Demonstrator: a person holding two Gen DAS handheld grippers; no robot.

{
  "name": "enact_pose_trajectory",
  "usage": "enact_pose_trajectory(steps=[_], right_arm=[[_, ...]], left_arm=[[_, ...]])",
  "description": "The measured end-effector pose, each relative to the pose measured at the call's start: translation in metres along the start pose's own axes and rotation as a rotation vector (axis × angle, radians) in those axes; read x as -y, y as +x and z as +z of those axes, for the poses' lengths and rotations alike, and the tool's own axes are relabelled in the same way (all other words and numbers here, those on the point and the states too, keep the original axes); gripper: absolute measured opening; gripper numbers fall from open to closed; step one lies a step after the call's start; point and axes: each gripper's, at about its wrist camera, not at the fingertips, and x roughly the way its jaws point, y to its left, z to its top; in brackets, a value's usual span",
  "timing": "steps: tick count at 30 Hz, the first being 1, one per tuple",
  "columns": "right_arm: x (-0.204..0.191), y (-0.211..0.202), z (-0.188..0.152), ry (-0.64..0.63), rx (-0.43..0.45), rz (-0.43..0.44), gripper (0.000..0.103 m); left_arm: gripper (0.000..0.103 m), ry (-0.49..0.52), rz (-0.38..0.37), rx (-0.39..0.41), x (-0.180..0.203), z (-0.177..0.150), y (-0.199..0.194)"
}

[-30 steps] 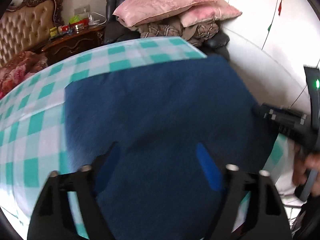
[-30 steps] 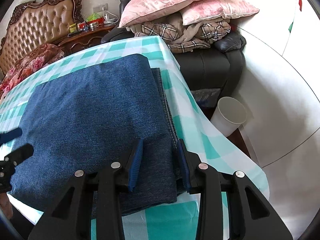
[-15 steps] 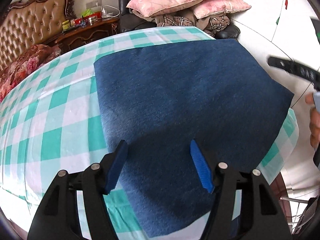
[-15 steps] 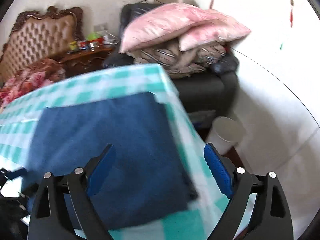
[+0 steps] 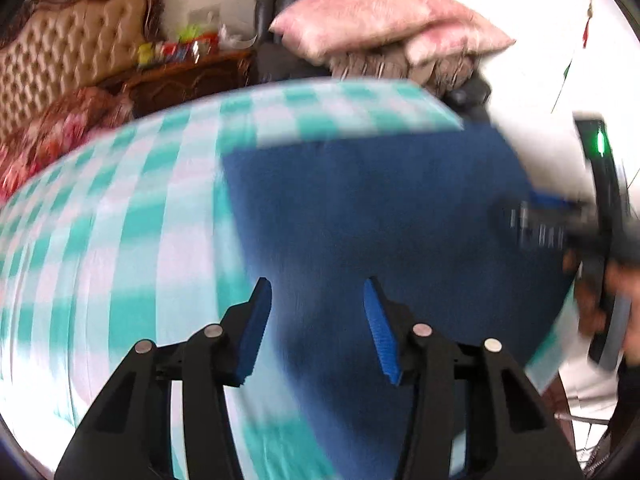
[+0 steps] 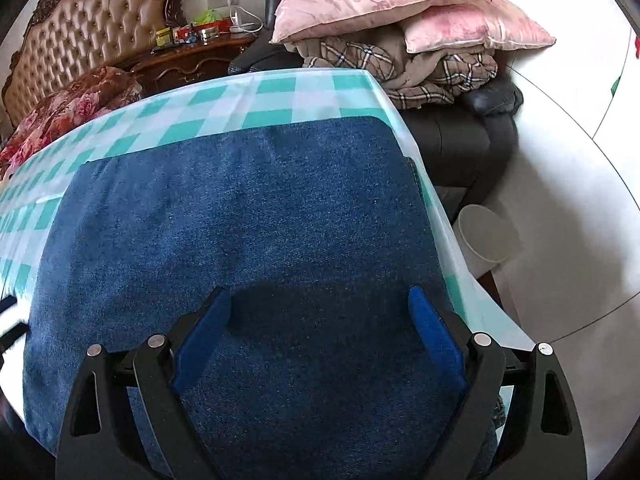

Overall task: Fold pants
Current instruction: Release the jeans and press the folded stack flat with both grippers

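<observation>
1. Both grippers swung since 0.5 s ago; folded dark-blue denim pants (image 6: 240, 220) stayed flat on teal-checked bench (image 6: 280, 96).
2. Right gripper (image 6: 320, 316) fingers wide apart, empty.
3. Left gripper (image 5: 318, 320) fingers apart, empty.
4. Likely final fold/smoothing; next needs an edge grasp.

L gripper (image 5: 318, 298): jaws apart, nothing betw, over near edge of pants (image 5: 380, 216) | pants: flat on checked cloth (image 5: 120, 220) | R gripper (image 5: 540, 220): at pants' right edge, blurred | pillows (image 5: 384, 24) behind
</observation>
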Motion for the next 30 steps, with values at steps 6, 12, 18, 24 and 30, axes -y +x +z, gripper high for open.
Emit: enact_pose_trajectory(steps=[6, 12, 18, 24, 30], right_arm=[[-0.003, 0.001, 0.001, -0.009, -0.009, -0.011, 0.087], [0.000, -0.011, -0.003, 0.028, -0.006, -0.031, 0.087], [0.008, -0.028, -0.023, 0.072, -0.013, -0.079, 0.085], [0.007, -0.034, -0.031, 0.066, -0.020, -0.112, 0.085], [0.010, -0.045, -0.033, 0.088, -0.009, -0.130, 0.085]], left_arm=[[0.039, -0.008, -0.028, -0.088, 0.001, 0.065, 0.080], [0.031, 0.110, -0.059, -0.034, 0.040, 0.090, 0.083], [0.031, 0.278, -0.229, -0.048, 0.112, 0.103, 0.107], [0.031, 0.256, -0.222, -0.057, 0.119, 0.121, 0.121], [0.030, 0.301, -0.278, -0.007, 0.142, 0.130, 0.107]])
